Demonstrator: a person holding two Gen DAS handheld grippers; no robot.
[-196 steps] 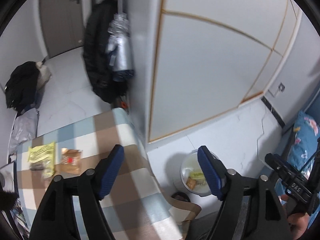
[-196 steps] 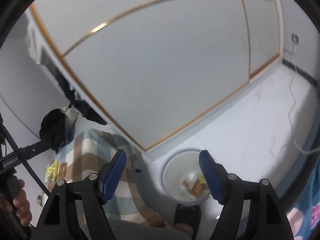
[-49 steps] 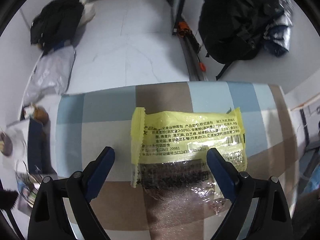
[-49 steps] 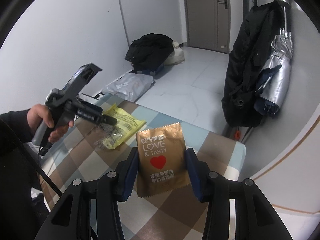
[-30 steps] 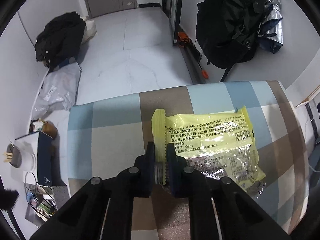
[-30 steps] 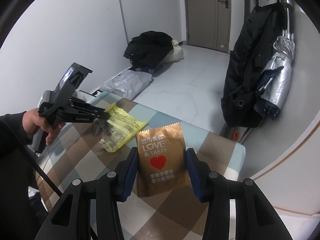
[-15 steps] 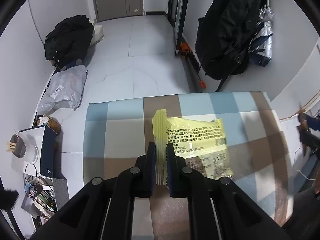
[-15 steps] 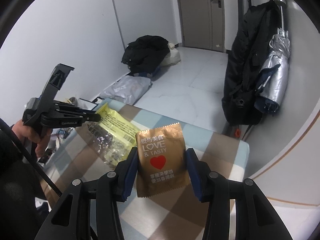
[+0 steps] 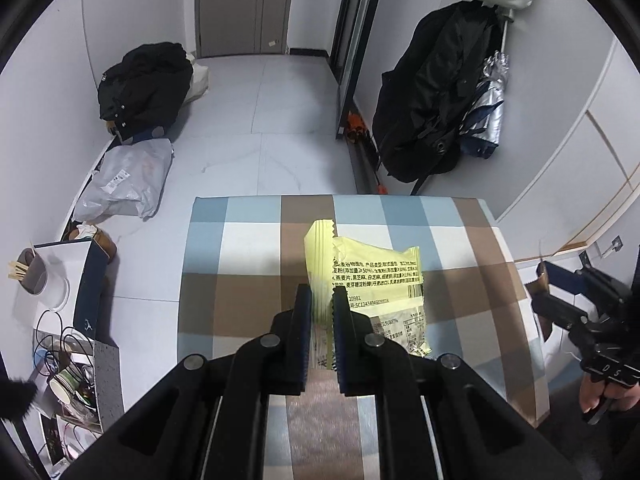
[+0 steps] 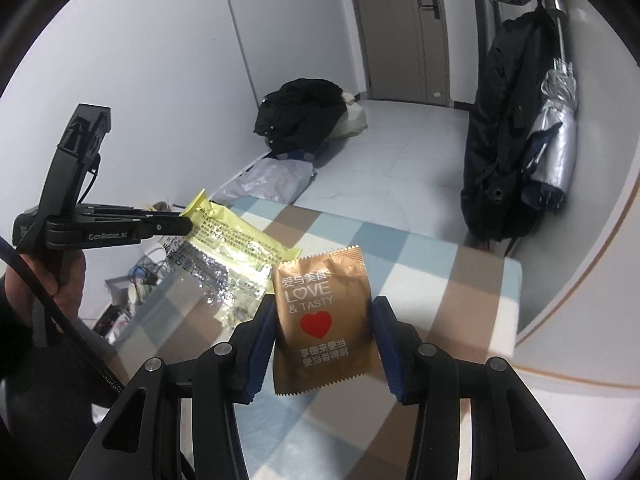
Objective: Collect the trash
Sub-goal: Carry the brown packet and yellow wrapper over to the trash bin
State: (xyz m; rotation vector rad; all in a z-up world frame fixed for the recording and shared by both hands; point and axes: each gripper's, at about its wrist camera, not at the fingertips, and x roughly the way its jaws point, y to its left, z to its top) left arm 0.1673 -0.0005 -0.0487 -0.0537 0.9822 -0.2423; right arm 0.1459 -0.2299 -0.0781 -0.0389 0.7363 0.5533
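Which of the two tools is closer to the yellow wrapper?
The left. The left tool is clamped shut on the yellow wrapper's crimped edge. The right tool grips a brown packet beside the wrapper, not touching it.

The left tool (image 9: 320, 312) has closed on the yellow wrapper (image 9: 372, 276) and lifted it off the checked table (image 9: 248, 280).

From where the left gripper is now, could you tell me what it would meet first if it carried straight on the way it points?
Probably the checked tablecloth. The left gripper, shut on the yellow wrapper, points down at the tabletop with nothing else showing between; how far off the cloth lies is hard to judge.
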